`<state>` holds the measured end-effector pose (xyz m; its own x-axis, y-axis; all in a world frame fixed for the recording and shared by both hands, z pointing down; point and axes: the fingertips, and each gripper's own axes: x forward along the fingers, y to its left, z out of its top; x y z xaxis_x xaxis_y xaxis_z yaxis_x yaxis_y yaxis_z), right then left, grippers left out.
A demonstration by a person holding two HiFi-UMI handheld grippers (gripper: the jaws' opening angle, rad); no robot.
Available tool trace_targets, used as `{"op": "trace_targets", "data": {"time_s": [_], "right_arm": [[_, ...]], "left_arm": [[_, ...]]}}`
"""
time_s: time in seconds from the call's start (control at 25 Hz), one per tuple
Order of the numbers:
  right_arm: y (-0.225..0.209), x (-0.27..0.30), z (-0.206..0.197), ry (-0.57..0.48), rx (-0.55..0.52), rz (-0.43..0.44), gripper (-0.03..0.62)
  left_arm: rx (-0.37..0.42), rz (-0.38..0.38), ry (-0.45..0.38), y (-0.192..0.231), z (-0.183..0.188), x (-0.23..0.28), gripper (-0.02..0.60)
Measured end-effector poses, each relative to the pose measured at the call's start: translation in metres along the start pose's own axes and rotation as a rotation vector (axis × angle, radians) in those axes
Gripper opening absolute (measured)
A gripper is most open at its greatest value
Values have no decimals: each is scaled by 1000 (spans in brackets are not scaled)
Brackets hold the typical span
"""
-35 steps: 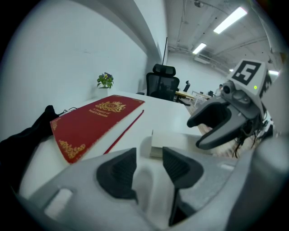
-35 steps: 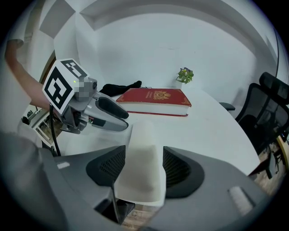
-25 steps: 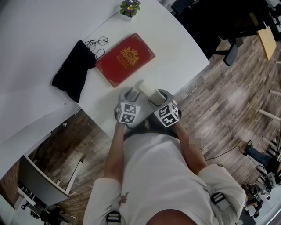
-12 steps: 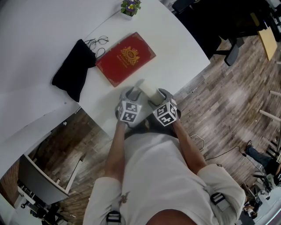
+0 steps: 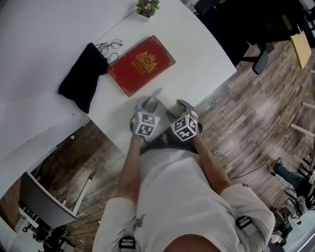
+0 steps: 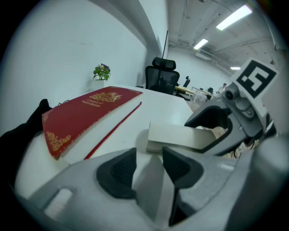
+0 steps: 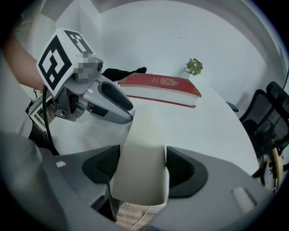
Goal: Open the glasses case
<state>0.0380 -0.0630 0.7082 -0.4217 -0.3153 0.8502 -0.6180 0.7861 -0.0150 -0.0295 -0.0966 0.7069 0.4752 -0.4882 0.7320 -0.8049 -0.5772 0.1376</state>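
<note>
Head view looks down on a white table [image 5: 206, 54] with a curved edge above a wood-plank floor [image 5: 256, 113]. On it lie a red book [image 5: 141, 65], a black pouch [image 5: 81, 78] right beside the book's left corner, a pair of spectacles [image 5: 109, 47] by the pouch's far end, and a small potted plant [image 5: 146, 7] at the far side. My left forearm [image 5: 129, 170] and right forearm [image 5: 212, 170] reach forward side by side. They bring my left gripper [image 5: 149, 103] and right gripper [image 5: 177, 106] close together at the table's near edge, both tilted downward, with the cream glasses case [image 5: 173, 108] at their tips. Left gripper view shows my jaws a little apart with only pale surface in the gap, gripping nothing. The case lies crosswise just past their tips, its far end inside my other tool. Beyond stand the book, a black office chair [image 6: 162, 74] and ceiling strip lights [image 6: 235, 16]. Right gripper view has the case running lengthwise between my jaws, which have just been opening. The pads meet its two long sides with no gap showing. The left gripper's tip reaches the case's left side near its far end, and I cannot tell whether it touches.
</note>
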Motion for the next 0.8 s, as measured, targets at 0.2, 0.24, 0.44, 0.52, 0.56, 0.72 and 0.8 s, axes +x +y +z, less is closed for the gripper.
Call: {"op": "trace_targets", "data": {"time_s": [0.2,0.24,0.44,0.52,0.56,0.72,0.8], "right_arm": [[0,-2,1,-17,24,30,324],[-1,-2,1,-23,31,39,324],[-1,-4,1,-35,46,61,324],[-2,-4,2,-36,51,67,324],[-2,-4,2,-37,54,70,324],[-2,-4,2,-42,64,79,324],[-2,-4,2,-42,67,80,324]], "left_arm": [[7,-7,-8,-1,3,-1,181],[7,-6,-11,-1,3,0,181],[5,0,-9,-2,3,0,180],[6,2,-18,-1,4,0,179],[6,1,-18,-1,5,0,179],[1,2,-3,-1,3,1,179],[2,0,-4,-1,4,1,179]]}}
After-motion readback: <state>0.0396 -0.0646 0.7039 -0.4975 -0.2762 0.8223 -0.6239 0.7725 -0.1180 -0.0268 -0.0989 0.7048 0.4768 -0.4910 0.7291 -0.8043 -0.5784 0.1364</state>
